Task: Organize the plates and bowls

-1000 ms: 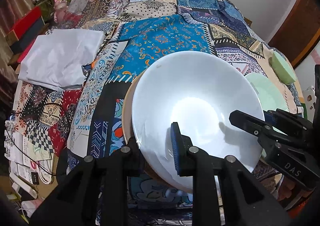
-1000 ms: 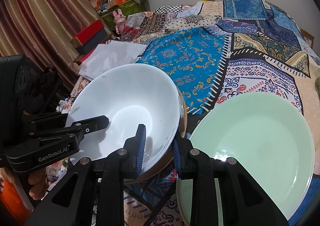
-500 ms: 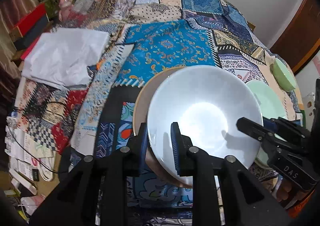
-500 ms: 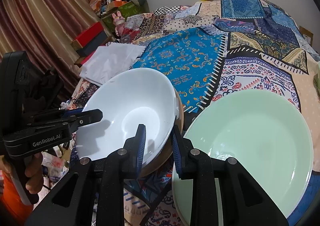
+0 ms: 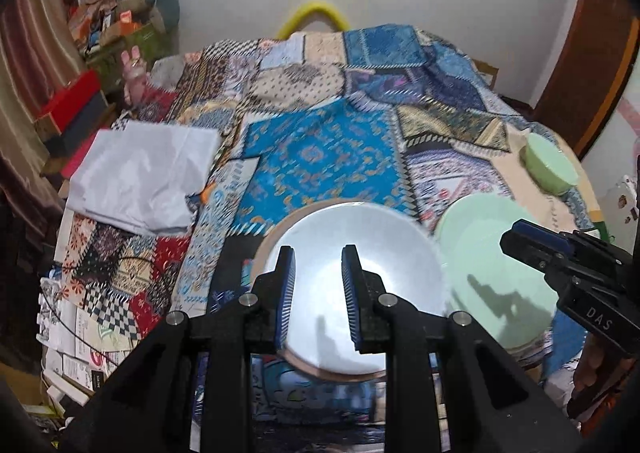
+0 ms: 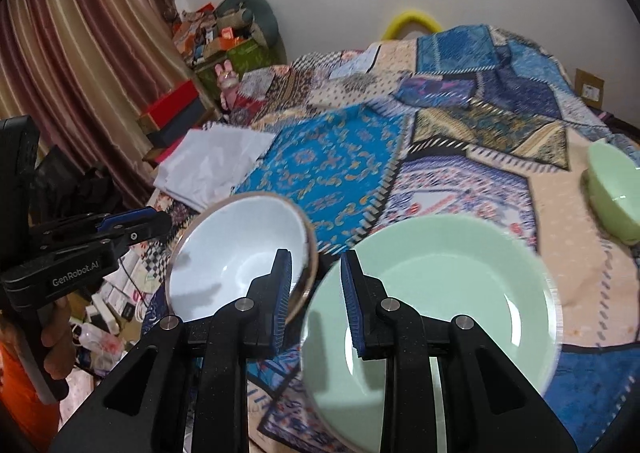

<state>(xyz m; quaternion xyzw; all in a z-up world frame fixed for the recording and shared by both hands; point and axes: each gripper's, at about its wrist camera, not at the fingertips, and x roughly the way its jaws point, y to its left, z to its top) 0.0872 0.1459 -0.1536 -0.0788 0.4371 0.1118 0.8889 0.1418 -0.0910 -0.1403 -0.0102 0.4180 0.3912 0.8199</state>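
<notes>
1. I see a white bowl (image 5: 360, 285) with a tan rim showing round its edge.
2. The plate (image 6: 452, 293) is pale mint green, plain, and so is the small bowl (image 6: 616, 193).
3. My quilt (image 5: 320, 157) is patchwork: a bright blue panel with orange scrolls, navy and gold blocks, a black-and-white check, red florals.
4. The folded cloth (image 5: 140, 177) is plain white.
5. The curtain (image 6: 80, 65) is striped maroon and gold.
6. Gripper pads (image 6: 282, 285) are blue on black.
</notes>
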